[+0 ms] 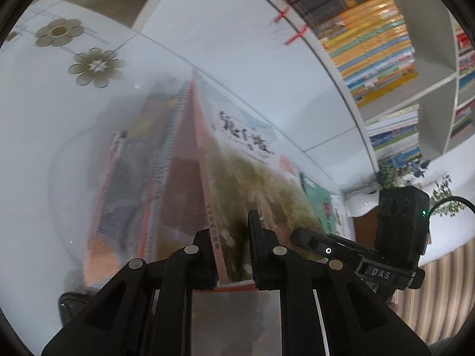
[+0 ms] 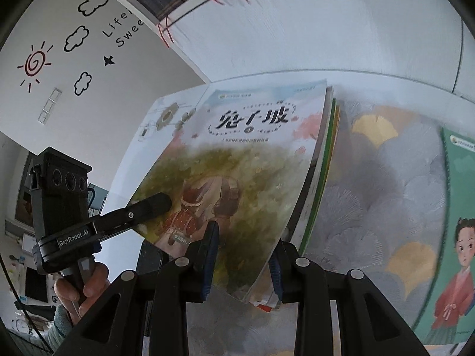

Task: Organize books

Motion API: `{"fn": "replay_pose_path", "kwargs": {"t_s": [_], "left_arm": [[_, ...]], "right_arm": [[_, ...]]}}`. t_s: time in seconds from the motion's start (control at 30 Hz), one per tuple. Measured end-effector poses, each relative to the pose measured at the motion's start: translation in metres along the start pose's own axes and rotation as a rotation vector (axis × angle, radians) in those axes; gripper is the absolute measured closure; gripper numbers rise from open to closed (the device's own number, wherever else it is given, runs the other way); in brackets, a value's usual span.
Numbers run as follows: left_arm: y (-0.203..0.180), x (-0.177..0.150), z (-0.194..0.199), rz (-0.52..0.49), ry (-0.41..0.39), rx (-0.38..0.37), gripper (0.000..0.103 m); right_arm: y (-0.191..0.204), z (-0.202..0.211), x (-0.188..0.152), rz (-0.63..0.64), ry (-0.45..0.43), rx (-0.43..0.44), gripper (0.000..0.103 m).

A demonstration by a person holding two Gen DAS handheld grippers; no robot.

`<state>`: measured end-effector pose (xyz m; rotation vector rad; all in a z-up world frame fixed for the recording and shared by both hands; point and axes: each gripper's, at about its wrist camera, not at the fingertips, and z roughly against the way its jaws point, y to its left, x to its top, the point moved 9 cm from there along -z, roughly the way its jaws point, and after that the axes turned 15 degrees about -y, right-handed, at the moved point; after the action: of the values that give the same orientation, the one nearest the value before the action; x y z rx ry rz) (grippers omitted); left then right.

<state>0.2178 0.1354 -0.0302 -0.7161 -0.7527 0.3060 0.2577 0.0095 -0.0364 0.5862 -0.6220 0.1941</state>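
The right gripper (image 2: 242, 259) was clamped on a stack of books (image 2: 237, 172), w/ one finger on the front cover & the other on the far side, near the bottom edge. The left gripper (image 1: 231, 246) pinched the same stack (image 1: 190, 184) from the other side; its fingers squeezed the top book by the spine. The stack stood tilted up on the white table (image 1: 243, 50). A green book (image 2: 454, 231) lay flat just beside it. A bookshelf (image 1: 427, 68) stood behind.

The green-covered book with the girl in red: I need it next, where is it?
In the right wrist view, the green-covered book with the girl in red lies flat at far right, on the grey fan-patterned mat, right of the held stack.
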Motion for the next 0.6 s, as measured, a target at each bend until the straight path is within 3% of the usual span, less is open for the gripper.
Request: {"fn": "replay_pose_path", "kwargs": {"t_s": [0.07, 0.2, 0.27, 0.4, 0.6], "left_arm": [[0.011, 0.000, 0.006, 0.011, -0.010, 0.044, 0.090], [0.036, 0.002, 0.038, -0.062, -0.102, 0.246, 0.089], [0.035, 0.001, 0.055, -0.088, -0.130, 0.273, 0.089], [0.012, -0.008, 0.070, -0.128, -0.121, 0.244, 0.089], [-0.072, -0.050, 0.047, -0.254, -0.011, 0.094, 0.089]], "right_arm": [[0.000, -0.008, -0.003, -0.003, 0.017, -0.008, 0.073], [0.004, -0.013, -0.009, -0.053, 0.033, 0.019, 0.050], [0.004, -0.010, -0.011, -0.061, 0.036, -0.005, 0.050], [-0.006, 0.015, -0.030, -0.111, 0.033, -0.020, 0.050], [-0.049, 0.092, -0.079, -0.168, -0.009, -0.129, 0.049]]}}
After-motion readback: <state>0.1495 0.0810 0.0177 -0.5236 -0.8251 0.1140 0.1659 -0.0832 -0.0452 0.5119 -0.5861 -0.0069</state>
